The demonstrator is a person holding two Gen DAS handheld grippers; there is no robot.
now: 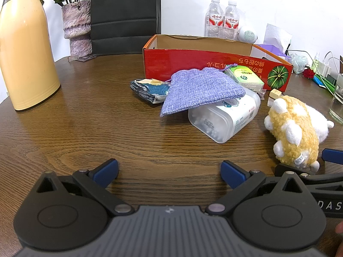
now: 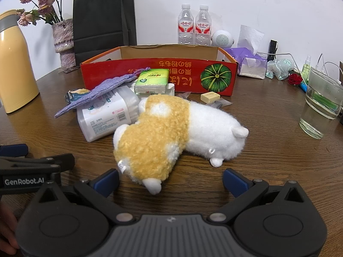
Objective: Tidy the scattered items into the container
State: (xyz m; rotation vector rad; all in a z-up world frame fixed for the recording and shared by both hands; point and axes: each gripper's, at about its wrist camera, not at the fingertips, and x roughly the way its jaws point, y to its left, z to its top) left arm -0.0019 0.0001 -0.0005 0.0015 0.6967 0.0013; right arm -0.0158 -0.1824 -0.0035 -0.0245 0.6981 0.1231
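Note:
A red cardboard box (image 1: 193, 62) (image 2: 150, 72) stands open at the back of the wooden table. In front of it lie a purple cloth pouch (image 1: 199, 90) (image 2: 94, 94), draped over a clear cotton-swab tub (image 1: 225, 115) (image 2: 105, 113), a green tissue pack (image 1: 246, 79) (image 2: 152, 79), a dark blue snack packet (image 1: 148, 90) (image 2: 74, 95) and a small cream block (image 1: 275, 94) (image 2: 210, 97). A yellow-and-white plush toy (image 1: 293, 128) (image 2: 171, 130) lies on its side. My left gripper (image 1: 169, 171) is open over bare table. My right gripper (image 2: 171, 182) is open, the plush's near end just between its fingertips.
A cream thermos (image 1: 25, 53) (image 2: 12, 64) stands at the left, with a vase of dried flowers (image 1: 76, 27) (image 2: 62, 40) and a black paper bag (image 1: 126, 15) (image 2: 103, 21) behind. Two water bottles (image 2: 194, 25), a tissue box (image 2: 250, 62) and a glass of water (image 2: 321, 102) stand at the right.

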